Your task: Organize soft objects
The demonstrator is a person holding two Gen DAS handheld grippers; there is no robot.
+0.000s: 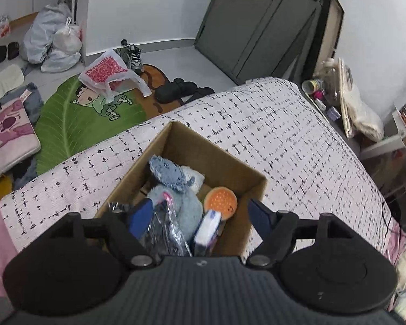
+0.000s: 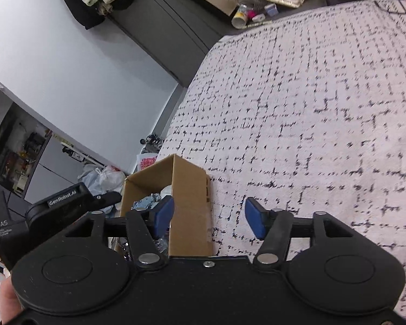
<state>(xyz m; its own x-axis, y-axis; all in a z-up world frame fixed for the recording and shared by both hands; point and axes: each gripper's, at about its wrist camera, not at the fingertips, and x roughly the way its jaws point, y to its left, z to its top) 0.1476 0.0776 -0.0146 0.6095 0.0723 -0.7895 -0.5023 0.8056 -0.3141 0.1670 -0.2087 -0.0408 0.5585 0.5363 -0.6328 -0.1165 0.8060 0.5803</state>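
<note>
Left wrist view: my left claw (image 1: pixel 200 214) hangs wide over the box (image 1: pixel 173 146) on the bed (image 1: pixel 284 124), nothing between the pads. Inside lie a grey plush (image 1: pixel 176 205), a burger toy (image 1: pixel 220 201) and a crinkly bag (image 1: pixel 165 230) — all light, squashy. I'd pinch the plush by its body; the bag looks slippery. Right claw (image 2: pixel 209 216) — parted, empty, straddling the box's wall.

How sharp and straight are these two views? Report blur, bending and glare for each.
Left wrist view: cardboard box and plush toys sharp; bed cover smears rightward; fisheye curves the wall base; black corners; no glare. Right wrist view: bed cover streaked with motion blur, box crisper, wall edges bowed, light even.
</note>
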